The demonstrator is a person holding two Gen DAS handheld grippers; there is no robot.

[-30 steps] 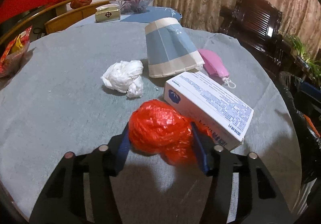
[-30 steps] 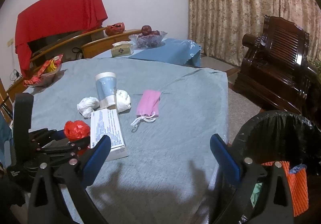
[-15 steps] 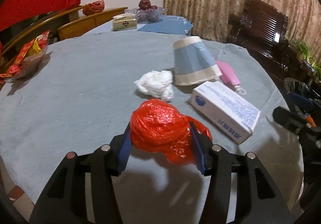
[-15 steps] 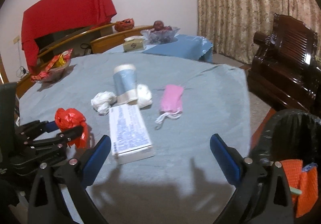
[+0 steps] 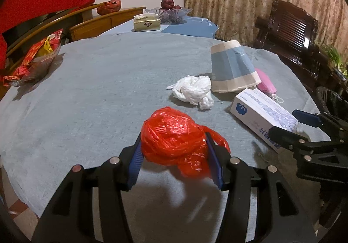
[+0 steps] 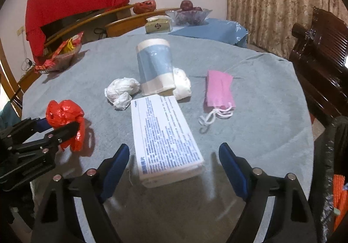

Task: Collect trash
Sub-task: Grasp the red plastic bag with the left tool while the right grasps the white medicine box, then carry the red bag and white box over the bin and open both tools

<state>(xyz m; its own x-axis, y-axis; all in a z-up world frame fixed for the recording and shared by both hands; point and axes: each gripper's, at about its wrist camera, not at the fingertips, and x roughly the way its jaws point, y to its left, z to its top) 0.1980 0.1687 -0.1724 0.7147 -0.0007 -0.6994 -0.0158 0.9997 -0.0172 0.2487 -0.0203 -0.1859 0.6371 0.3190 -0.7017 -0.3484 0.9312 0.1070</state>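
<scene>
Your right gripper (image 6: 174, 166) has dropped to the white printed carton (image 6: 165, 136) at lower centre, jaws just narrowing but still clear of it. Your left gripper (image 5: 174, 151) keeps pinching the red plastic bag (image 5: 174, 140); bin it next.

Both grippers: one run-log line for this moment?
left gripper: shut on red bag | right gripper: open, jaws just closing, astride white box end, no contact | bin: right of table
</scene>
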